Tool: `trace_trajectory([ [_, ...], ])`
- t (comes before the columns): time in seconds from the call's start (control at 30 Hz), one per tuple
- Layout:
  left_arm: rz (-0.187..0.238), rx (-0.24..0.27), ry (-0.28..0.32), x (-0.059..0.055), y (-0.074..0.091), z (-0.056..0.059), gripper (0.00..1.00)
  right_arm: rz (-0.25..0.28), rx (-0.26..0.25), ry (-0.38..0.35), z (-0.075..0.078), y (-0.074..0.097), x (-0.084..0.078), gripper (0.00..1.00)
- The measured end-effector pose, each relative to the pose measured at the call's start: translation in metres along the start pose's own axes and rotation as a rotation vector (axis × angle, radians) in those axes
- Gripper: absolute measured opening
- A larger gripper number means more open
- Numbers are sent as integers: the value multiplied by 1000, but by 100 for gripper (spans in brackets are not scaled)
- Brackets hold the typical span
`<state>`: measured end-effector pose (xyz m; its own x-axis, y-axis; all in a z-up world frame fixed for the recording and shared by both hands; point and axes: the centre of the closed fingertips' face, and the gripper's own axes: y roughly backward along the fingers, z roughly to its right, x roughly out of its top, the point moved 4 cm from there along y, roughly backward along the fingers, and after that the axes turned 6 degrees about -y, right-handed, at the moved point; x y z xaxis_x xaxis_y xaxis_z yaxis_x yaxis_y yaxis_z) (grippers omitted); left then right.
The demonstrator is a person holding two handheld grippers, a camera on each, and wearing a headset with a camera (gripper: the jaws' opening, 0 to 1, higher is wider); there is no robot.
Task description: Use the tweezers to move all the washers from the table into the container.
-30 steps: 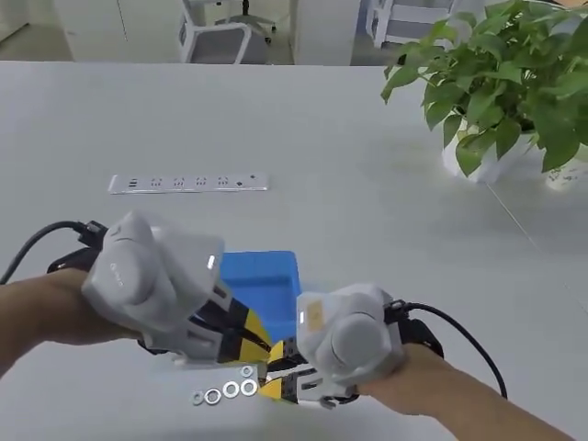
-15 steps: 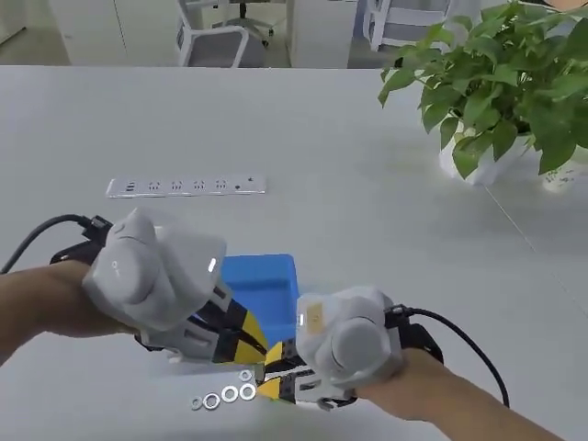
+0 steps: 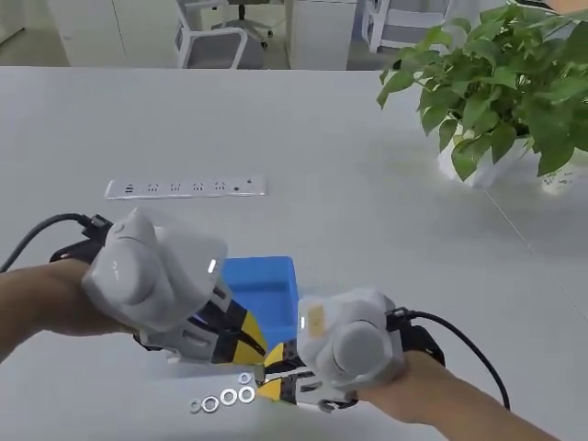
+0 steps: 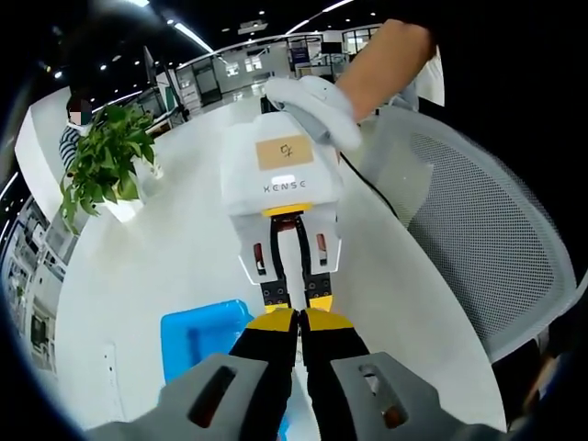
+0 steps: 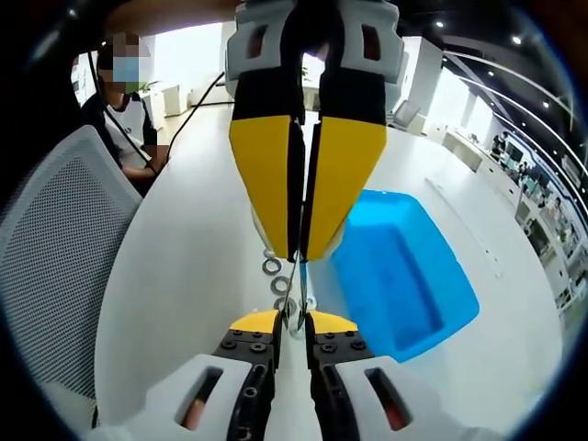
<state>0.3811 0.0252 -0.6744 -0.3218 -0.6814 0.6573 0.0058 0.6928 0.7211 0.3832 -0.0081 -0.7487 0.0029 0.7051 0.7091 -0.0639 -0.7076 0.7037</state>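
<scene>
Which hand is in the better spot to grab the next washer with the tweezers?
Probably the left. The tweezers stick out from between the fingers of the left gripper, pointing at the washers on the table beside the blue container. The right gripper just sits near their tips.

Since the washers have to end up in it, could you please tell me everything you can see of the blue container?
The container is a bright blue, shallow rectangular tray with rounded corners, plastic by its look. It lies flat and open on the white table, and the inside that shows holds nothing. A row of washers lies close beside one long side. In the head view its near end is hidden.
</scene>
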Motion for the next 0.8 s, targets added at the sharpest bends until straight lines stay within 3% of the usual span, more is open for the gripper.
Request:
trace_trajectory([
  [0.43,5,1,32,-1,-1,-5,6,-9,-5,-10,-1,4,-7,15],
  [0.8,20,3,85,2,-5,-9,6,-3,-4,-30,5,2,1,14],
])
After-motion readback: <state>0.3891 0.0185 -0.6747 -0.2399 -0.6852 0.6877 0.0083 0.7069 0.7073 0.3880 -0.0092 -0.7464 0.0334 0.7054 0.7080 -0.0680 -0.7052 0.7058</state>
